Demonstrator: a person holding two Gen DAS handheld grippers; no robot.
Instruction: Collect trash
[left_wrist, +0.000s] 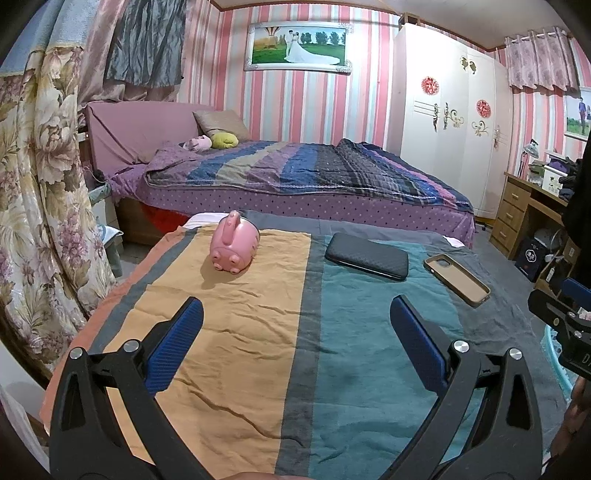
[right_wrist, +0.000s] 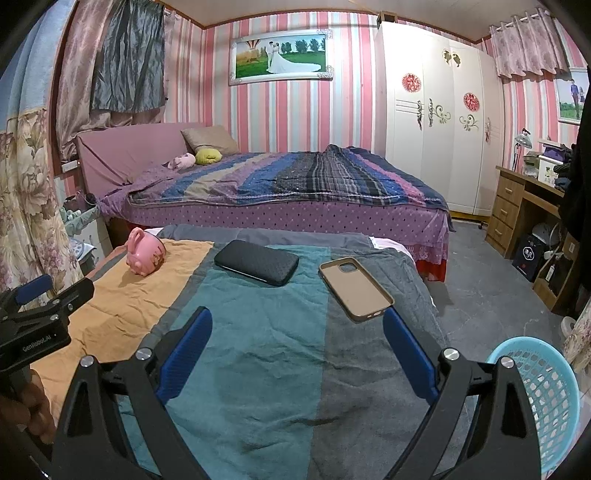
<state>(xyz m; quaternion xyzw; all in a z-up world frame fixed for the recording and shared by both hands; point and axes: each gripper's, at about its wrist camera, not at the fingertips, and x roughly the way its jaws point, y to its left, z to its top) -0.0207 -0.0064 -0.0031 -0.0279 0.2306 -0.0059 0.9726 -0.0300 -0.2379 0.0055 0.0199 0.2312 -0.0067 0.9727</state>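
Left wrist view: left tongs (left_wrist: 295, 317) spread wide, empty, above striped cloth (left_wrist: 240, 332) on tabletop. Pink piggy bank (left_wrist: 233, 243) on side, snout toward camera. Black case (left_wrist: 367, 256) lengthwise left-right; phone case (left_wrist: 457, 279) beside, angled.

Right wrist view: right tongs (right_wrist: 297, 325) wide, empty; phone case (right_wrist: 355, 288) long axis diagonal, near end just beside right finger. Blue basket (right_wrist: 546, 398) lower right, off cloth.

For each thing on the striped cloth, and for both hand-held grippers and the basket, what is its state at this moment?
left hand-held gripper: open, holding nothing, above the cloth.
right hand-held gripper: open, holding nothing.
pink piggy bank: tipped over on the orange stripe.
black case: closed, lying flat.
tan phone case: empty, hollow side up, beside the right gripper's fingertip.
blue basket: upright next to the table; contents cannot be seen.
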